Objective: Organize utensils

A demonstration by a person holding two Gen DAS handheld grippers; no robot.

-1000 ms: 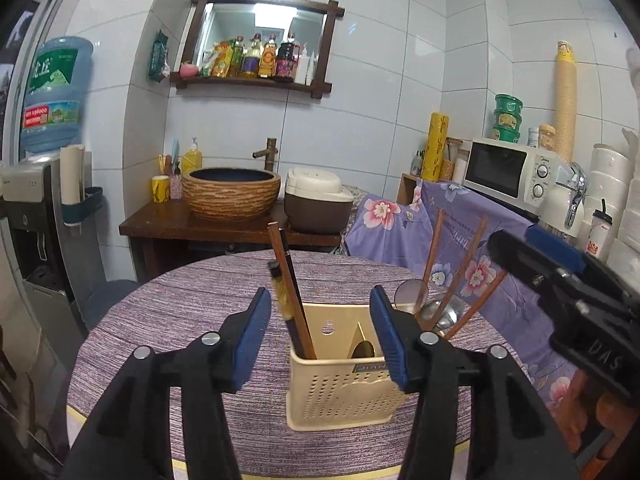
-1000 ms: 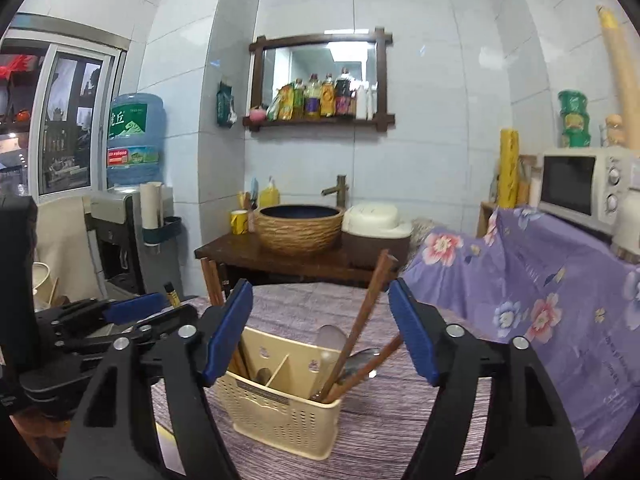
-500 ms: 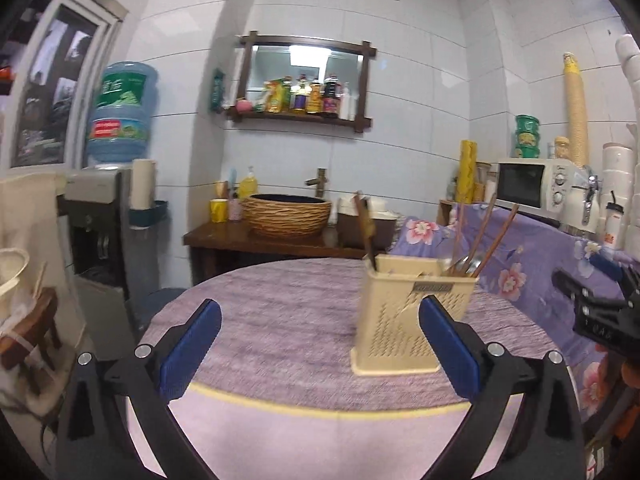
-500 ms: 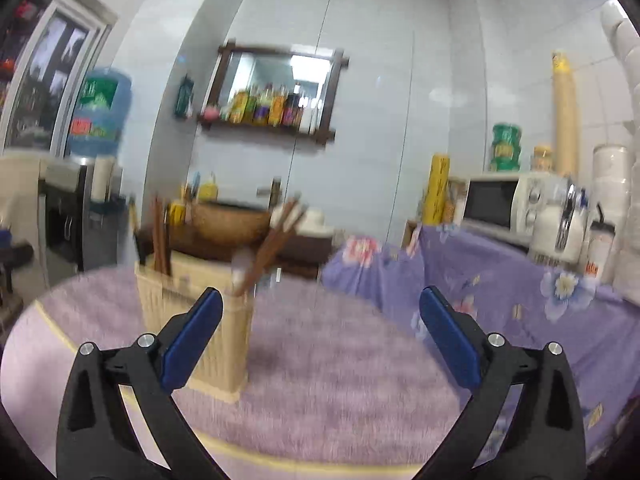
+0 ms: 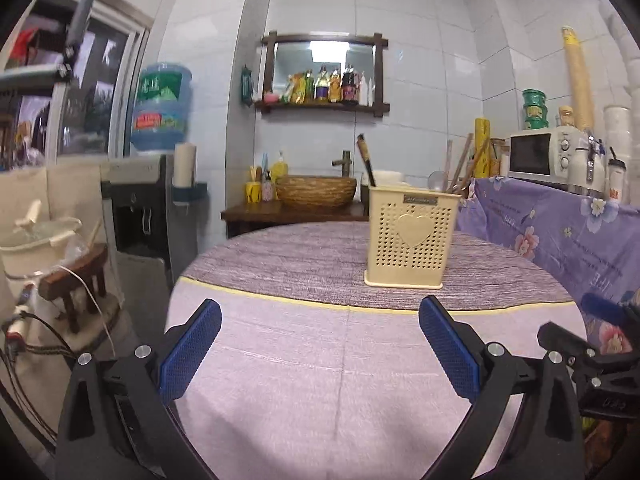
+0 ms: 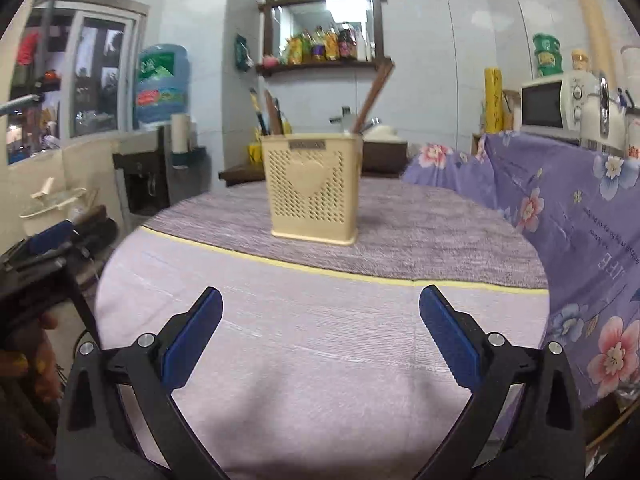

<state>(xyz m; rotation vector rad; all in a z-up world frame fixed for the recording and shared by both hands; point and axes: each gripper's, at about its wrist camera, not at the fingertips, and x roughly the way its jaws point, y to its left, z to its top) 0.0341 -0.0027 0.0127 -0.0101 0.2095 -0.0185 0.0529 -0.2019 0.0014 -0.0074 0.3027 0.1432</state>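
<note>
Round desk under a pale purple cloth, darker woven runner across its far half. Floral purple drape along the right edge, microwave on top of it. Cream perforated utensil holder stands upright on the runner, far from both tongs, a raised heart on its near face. Dark and brown chopsticks and a spoon poke out of its top, leaning. Left tongs low over the near cloth, blue pads spread wide, nothing between them. Right tongs likewise wide and empty, the holder far ahead, slightly left of centre. Water dispenser and wooden washstand far left, by the tiled wall.
</note>
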